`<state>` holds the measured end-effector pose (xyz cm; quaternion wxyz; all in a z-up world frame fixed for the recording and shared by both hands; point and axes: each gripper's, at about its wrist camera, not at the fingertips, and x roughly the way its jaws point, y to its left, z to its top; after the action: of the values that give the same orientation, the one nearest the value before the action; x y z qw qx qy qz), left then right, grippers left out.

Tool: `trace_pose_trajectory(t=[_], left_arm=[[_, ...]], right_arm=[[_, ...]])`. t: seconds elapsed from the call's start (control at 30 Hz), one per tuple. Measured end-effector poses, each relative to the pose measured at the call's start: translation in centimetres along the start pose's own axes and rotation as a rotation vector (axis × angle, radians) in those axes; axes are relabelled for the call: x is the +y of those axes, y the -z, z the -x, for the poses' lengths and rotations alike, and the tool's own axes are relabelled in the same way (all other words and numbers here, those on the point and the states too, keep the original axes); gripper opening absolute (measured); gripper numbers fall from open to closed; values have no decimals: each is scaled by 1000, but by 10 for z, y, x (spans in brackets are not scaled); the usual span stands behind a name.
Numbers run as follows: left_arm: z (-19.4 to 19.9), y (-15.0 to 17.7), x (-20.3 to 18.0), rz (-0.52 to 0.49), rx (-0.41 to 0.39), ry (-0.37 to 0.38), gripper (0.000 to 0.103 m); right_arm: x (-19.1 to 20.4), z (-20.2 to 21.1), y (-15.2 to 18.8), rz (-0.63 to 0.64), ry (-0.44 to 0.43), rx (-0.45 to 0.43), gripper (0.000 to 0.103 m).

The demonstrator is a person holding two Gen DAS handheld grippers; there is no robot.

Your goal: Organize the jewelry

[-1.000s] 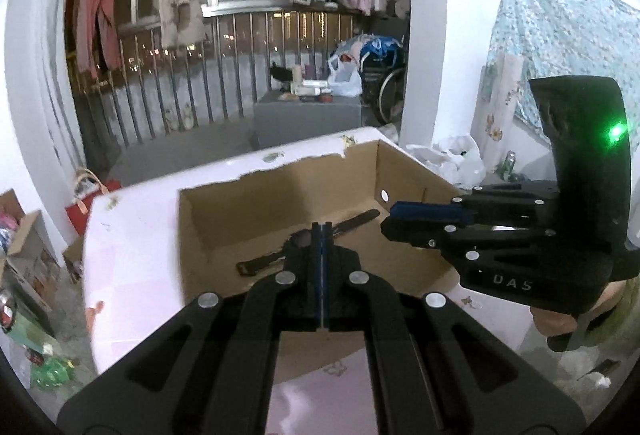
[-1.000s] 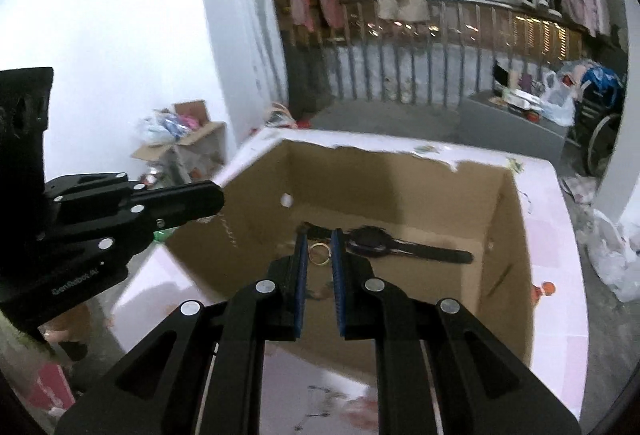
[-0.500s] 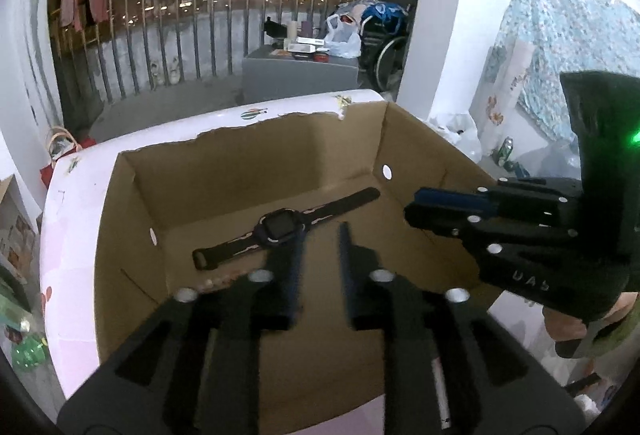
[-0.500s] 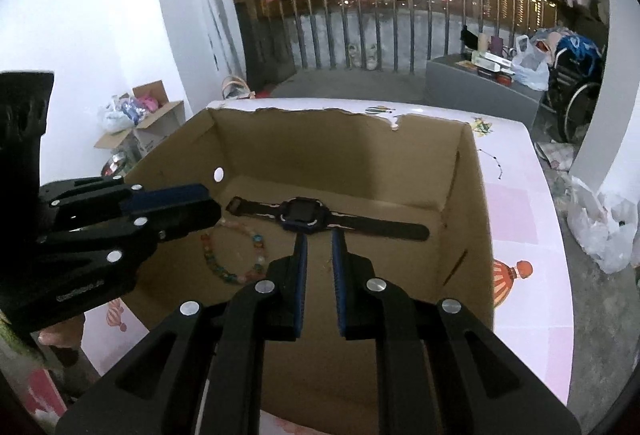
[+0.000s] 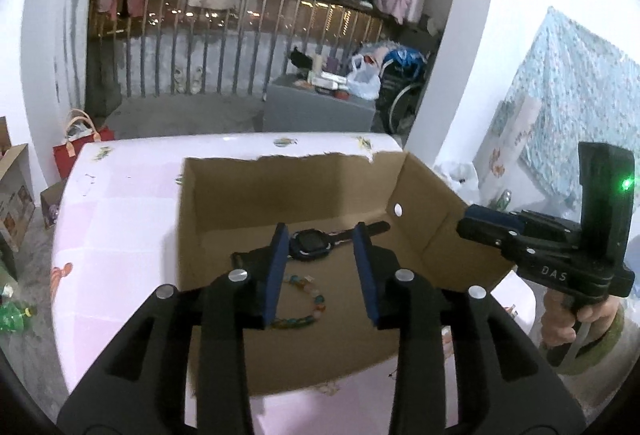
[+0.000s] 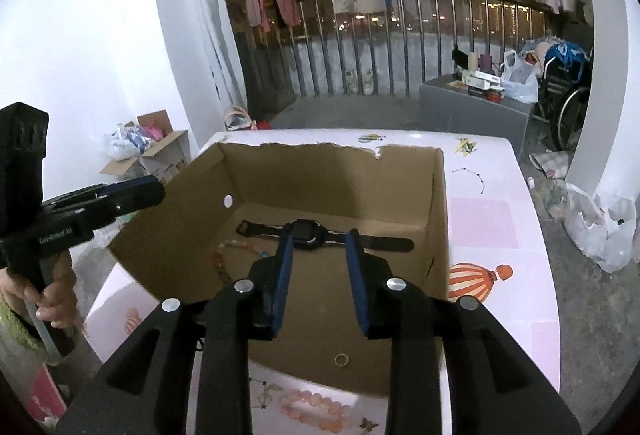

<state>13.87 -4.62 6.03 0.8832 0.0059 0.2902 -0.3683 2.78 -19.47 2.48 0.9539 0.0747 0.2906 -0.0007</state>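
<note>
Two black handheld grippers tilted downward over an open cardboard box [image 5: 432, 203] on a pale pink patterned table [image 5: 120, 219]. Left gripper [image 5: 322, 267] aimed into the box, blue-padded jaws spread and opening, nothing pinched between them. Right gripper [image 6: 318, 271] likewise aimed into the box, jaws apart and opening, empty. In the left view, right gripper off to the right beside the box's right wall, green light glowing on its body, a hand [image 5: 568, 319] wrapped round its grip. In the right view, left gripper at the far left outside the box, held by a hand [image 6: 54, 295].

On the box floor: a black smartwatch [image 6: 308, 229], strap laid out flat, square dark face upward, toward the far wall. Nearer and to the left, a bracelet of multicoloured beads [image 5: 308, 305] in a loose curve, partly hidden behind the jaws. A small gold ring [image 6: 341, 359] near the front wall. Outside the box, on the table just before it, a pink bead bracelet [image 6: 316, 411].
</note>
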Motion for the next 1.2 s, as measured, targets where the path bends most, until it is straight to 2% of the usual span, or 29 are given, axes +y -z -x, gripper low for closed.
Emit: trace_pose_trajectory(t=[0.23,0.47,0.6,0.8,1.2], left_arm=[[47,21,2,0,-47,5,37],[69,63,-9,-57,10,48,38],[55,88,-14,-75,83,72,38],[18,116,-34,-194,171,83,38],[-38,120,-36,-303,261,90,38]], right_arm=[[16,27,15,34,-68,-25,29],[34,36,46,82,-141,26,29],[41,30,64,81,-154,79,29],[38,17,80,30,-170,140,29],[29,-4,91,-11,-183,206,29]])
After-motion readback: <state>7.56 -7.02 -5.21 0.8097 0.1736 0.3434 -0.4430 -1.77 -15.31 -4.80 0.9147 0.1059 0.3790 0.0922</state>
